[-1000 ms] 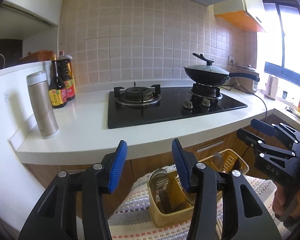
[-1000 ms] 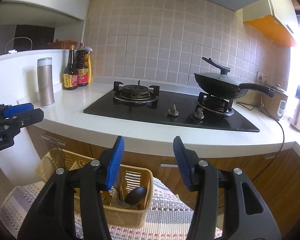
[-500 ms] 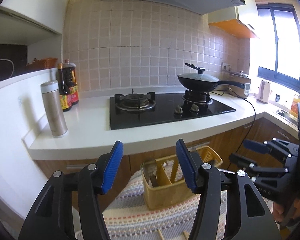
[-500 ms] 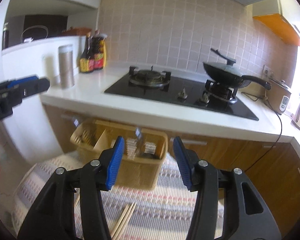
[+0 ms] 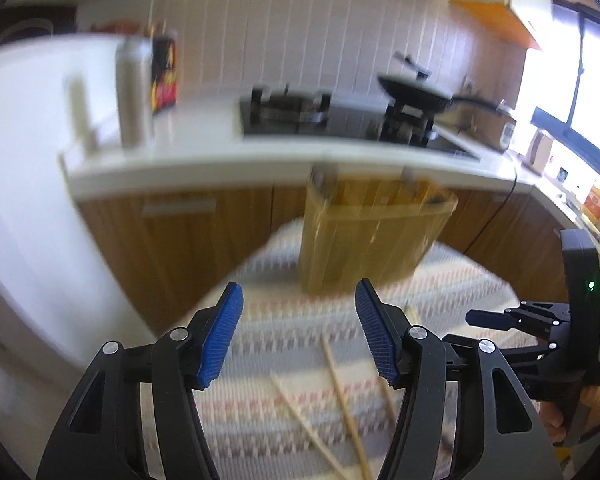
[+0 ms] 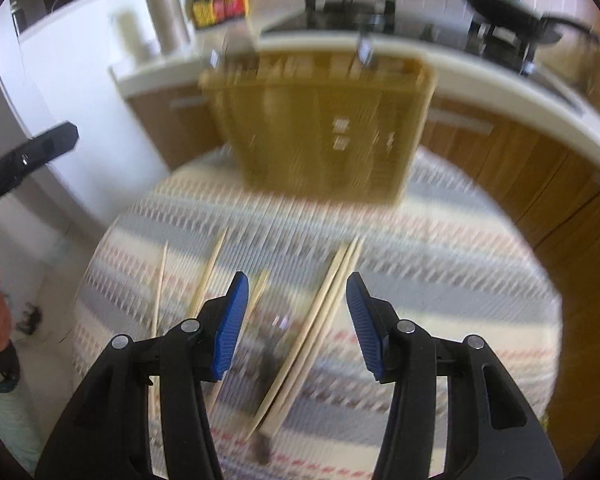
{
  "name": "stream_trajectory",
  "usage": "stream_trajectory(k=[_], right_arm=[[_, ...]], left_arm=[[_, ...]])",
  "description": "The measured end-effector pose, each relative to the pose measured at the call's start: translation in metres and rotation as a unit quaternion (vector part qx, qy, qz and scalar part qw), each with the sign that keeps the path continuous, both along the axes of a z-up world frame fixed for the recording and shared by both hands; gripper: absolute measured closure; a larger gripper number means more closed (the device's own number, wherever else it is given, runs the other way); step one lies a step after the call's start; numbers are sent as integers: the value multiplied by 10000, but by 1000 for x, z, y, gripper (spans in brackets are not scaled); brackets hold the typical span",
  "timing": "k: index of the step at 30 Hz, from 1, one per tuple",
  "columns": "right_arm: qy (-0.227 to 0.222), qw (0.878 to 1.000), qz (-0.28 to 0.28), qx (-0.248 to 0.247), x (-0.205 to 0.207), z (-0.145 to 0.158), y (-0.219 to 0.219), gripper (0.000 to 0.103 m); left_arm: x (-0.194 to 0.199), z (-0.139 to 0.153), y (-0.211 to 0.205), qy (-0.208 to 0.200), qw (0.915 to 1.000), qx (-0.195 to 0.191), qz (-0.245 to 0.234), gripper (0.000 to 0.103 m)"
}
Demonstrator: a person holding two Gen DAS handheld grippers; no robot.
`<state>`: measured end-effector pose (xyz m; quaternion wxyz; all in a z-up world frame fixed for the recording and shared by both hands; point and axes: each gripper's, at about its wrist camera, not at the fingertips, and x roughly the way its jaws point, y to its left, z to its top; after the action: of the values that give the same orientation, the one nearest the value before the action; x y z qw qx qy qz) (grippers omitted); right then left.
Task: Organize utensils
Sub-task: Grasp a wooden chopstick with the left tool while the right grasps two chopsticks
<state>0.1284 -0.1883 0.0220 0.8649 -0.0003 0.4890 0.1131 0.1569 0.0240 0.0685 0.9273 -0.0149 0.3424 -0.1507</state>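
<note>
Chopsticks (image 6: 320,316) lie loose on the striped mat (image 6: 440,272), a pair right between the spread fingers of the right claw (image 6: 294,320), more at 9 o'clock from it. The basket (image 6: 320,128) stands at 12 o'clock on the mat, near the cupboards. The left claw (image 5: 298,336) has just been opening and is spread too, with nothing in it. I think trouble could come easy: the sticks are thin and round, so a pinch may roll one away, or grab only one. Everything looks blurry, so a fast reach could miss.
</note>
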Motion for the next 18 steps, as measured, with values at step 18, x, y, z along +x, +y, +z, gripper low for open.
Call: stream_trajectory(k=[18], right_arm=[[1049, 9926, -595, 150, -13, -75, -18, 75]], left_arm=[[-4, -99, 20, 1046, 9940, 245, 189, 46]])
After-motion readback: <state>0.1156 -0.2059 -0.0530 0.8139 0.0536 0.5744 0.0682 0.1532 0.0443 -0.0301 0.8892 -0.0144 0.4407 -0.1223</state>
